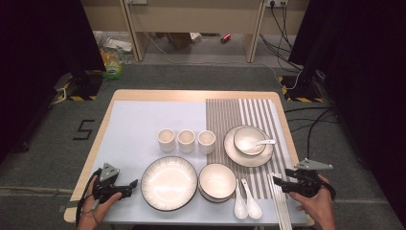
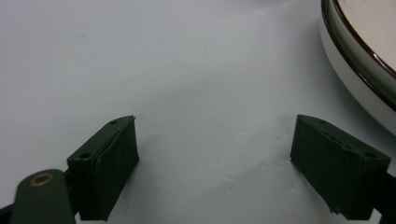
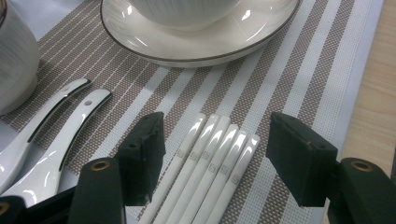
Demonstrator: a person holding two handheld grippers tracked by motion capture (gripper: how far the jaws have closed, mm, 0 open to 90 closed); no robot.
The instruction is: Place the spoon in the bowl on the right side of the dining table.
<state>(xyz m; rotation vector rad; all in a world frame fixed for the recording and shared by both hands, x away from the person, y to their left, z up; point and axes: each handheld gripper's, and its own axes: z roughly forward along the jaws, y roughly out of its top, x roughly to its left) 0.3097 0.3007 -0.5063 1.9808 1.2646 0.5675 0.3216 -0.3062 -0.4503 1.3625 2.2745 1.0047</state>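
Several white chopsticks [image 3: 210, 158] lie side by side on the striped placemat [image 3: 289, 70], also at the table's front right [image 1: 281, 203]. My right gripper [image 3: 217, 135] stands open astride their ends, and its pads do not touch them; in the high view it [image 1: 277, 184] sits at the mat's right front corner. My left gripper [image 2: 215, 135] is open with nothing between its jaws, low over the white mat, and a large white plate's rim [image 2: 359, 60] is just to its right. From above, the left gripper [image 1: 133, 186] points at that plate [image 1: 169, 182].
A dark-rimmed bowl [image 1: 217, 181] and two white spoons [image 1: 246, 201] lie between the plate and the chopsticks. Three white cups [image 1: 186, 140] stand in a row mid-table. A bowl with a spoon sits on a plate [image 1: 249, 152] on the striped mat. The table's wooden edge [image 3: 373, 93] runs beside the right gripper.
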